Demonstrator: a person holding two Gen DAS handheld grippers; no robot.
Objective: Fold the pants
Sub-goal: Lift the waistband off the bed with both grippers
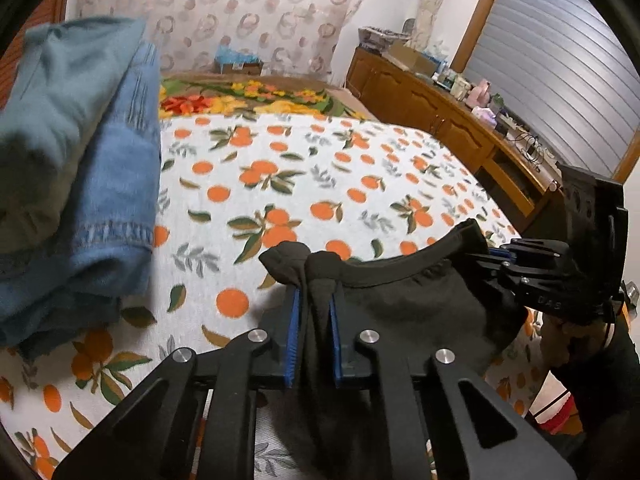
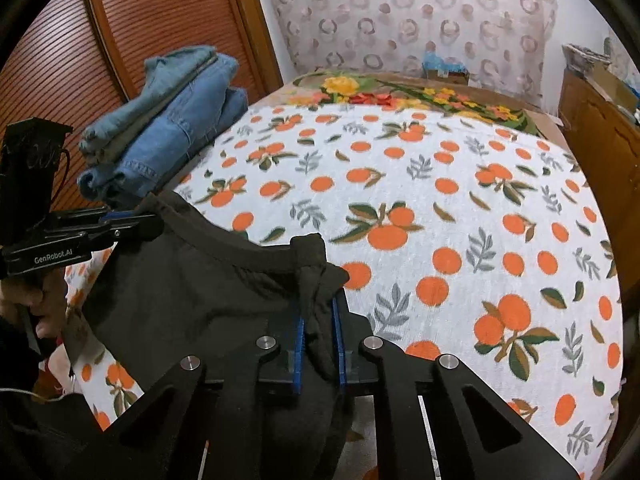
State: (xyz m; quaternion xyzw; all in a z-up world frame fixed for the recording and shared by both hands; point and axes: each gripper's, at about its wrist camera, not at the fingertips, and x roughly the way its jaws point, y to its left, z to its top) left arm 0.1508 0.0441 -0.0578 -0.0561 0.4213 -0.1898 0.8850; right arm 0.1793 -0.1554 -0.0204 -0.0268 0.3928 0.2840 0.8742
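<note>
The black pants (image 1: pixel 400 300) hang by the waistband between the two grippers, over the near edge of the bed (image 1: pixel 320 184). The left gripper (image 1: pixel 314 320) is clamped narrow on one bunched end of the waistband, its blue pads (image 1: pixel 294 336) pressing the cloth from both sides. The right gripper (image 2: pixel 320 332) holds the other end the same way, with dark fabric squeezed between its pads (image 2: pixel 339 344).

Each camera also catches the other gripper from the side, at the frame's edge: the right one (image 1: pixel 496 258) in the left view, the left one (image 2: pixel 132 220) in the right view, both biting the waistband where it rises to a corner. The waistband sags in a curve between them.

Below the waistband the pants drop behind the gripper bodies and out of frame, so the legs and their lie cannot be made out. A hand (image 2: pixel 44 312) shows only in part at the left border of the right view, blurred and dark.

A stack of folded jeans (image 2: pixel 168 120) sits at the bed's far left edge, beside a slatted wooden door (image 2: pixel 80 40); in the left view it is close and smeared. A flowered blanket (image 1: pixel 248 96) crosses the far end of the bed. A cluttered wooden dresser (image 1: pixel 440 108) runs along the right edge; its items are too small to name.
</note>
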